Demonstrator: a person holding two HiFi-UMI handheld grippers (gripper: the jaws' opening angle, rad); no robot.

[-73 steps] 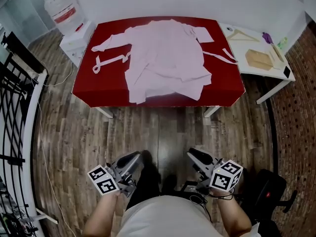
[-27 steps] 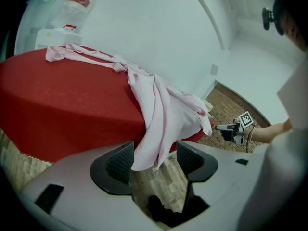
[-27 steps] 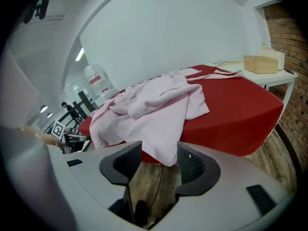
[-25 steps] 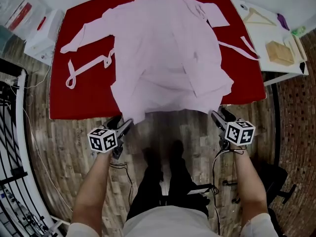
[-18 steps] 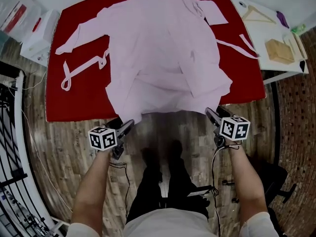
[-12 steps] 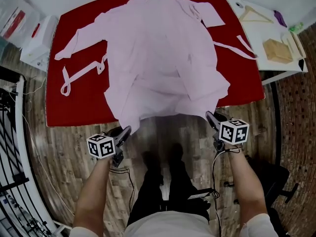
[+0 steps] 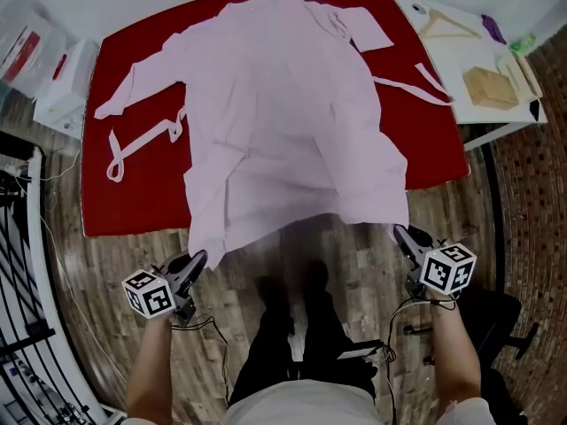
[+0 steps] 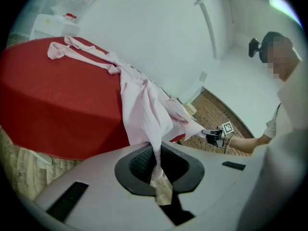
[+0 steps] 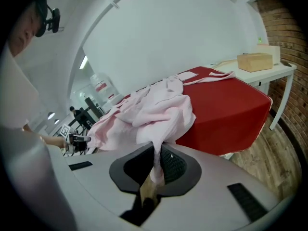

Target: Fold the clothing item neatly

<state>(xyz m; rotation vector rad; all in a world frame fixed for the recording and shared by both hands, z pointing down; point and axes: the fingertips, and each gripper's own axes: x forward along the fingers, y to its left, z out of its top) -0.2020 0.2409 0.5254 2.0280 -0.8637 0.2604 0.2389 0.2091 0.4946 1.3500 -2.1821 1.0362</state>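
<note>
A pale pink robe lies spread on the red table, its hem hanging past the near edge. My left gripper is shut on the hem's left corner; pink cloth runs down between its jaws. My right gripper pinches the right corner, and its jaws have just been closing with the cloth between them. The hem stretches between both grippers, off the table. One sleeve reaches left. Each gripper view shows the other gripper far off, the right gripper and the left gripper.
A loose pink belt lies on the table's left part, another strip at the right. A white side table at the right carries a hanger and a wooden box. A black rail stands left.
Both grippers have closed on the hem corners and drawn back from the table edge and apart. The hem now hangs stretched between them.
</note>
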